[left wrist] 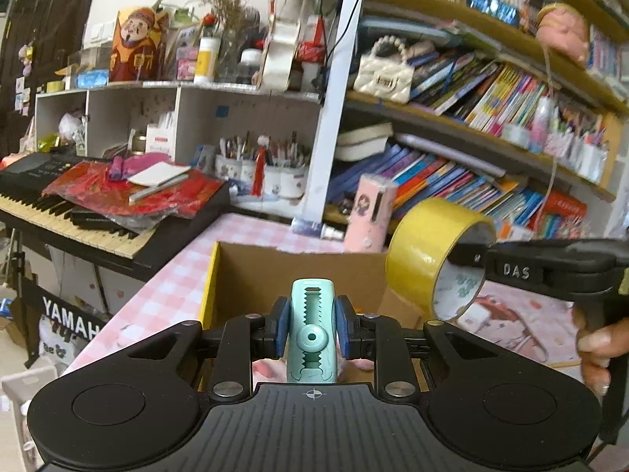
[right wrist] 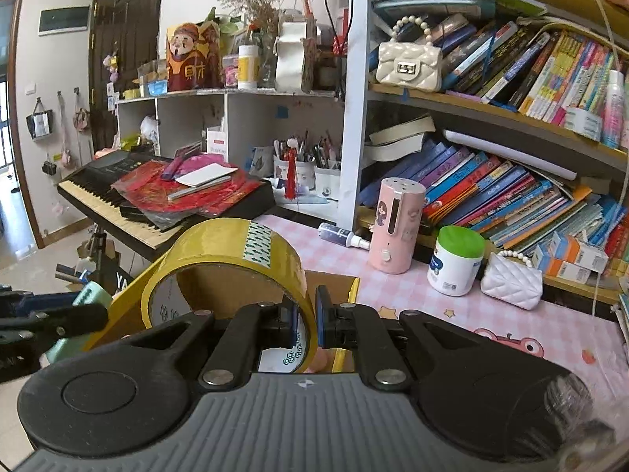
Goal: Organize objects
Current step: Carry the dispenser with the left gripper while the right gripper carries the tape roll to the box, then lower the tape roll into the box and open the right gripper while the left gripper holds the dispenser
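Observation:
My left gripper point(left wrist: 312, 330) is shut on a mint-green plastic clip point(left wrist: 312, 310), which stands upright between the blue pads. Under and beyond it lies an open cardboard box point(left wrist: 298, 263) with a yellow edge. From the right, my right gripper point(left wrist: 471, 255) holds a roll of yellow tape point(left wrist: 424, 247) over the box's right side. In the right wrist view that gripper point(right wrist: 306, 314) is shut on the wall of the tape roll point(right wrist: 220, 244), one finger inside the ring. The box point(right wrist: 334, 283) shows behind it. At the far left the left gripper point(right wrist: 67, 322) carries the mint clip point(right wrist: 94, 295).
The box sits on a pink checked tablecloth point(right wrist: 412, 287). Behind it stand a pink cylinder point(right wrist: 397, 228), a small spray bottle point(right wrist: 342, 234), a green-lidded white jar point(right wrist: 456, 259) and a white quilted purse point(right wrist: 511, 281). A keyboard point(right wrist: 118, 204) flanks the left; full bookshelves point(right wrist: 511, 196) rise behind.

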Demonstrator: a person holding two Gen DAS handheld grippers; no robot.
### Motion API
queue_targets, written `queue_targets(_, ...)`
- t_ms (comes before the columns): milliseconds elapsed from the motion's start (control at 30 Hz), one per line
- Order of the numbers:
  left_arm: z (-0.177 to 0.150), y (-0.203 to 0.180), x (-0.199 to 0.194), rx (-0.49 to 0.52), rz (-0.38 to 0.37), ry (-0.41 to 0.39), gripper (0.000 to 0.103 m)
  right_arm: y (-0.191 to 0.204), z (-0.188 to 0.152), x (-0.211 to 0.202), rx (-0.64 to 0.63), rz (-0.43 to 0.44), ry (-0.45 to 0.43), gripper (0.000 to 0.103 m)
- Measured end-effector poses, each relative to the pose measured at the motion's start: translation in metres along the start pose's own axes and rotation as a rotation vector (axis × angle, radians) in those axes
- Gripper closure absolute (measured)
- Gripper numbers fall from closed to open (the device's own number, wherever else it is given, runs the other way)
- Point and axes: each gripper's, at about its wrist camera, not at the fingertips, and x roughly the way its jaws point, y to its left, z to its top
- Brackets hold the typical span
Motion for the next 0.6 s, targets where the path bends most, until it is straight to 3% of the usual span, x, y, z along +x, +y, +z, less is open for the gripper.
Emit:
queue_targets(267, -0.012, -0.005, 0.049, 0.042, 0.054, 0.109, 0.080, 0.004, -0.009, 0.042, -0.054, 0.048, 0.068, 0.094)
queue_targets(600, -0.029, -0.008, 0.074, 0.074, 0.105, 0.198, 0.080, 0.017, -0.022, 0.076, -0.155, 0.085, 0.142, 0.094)
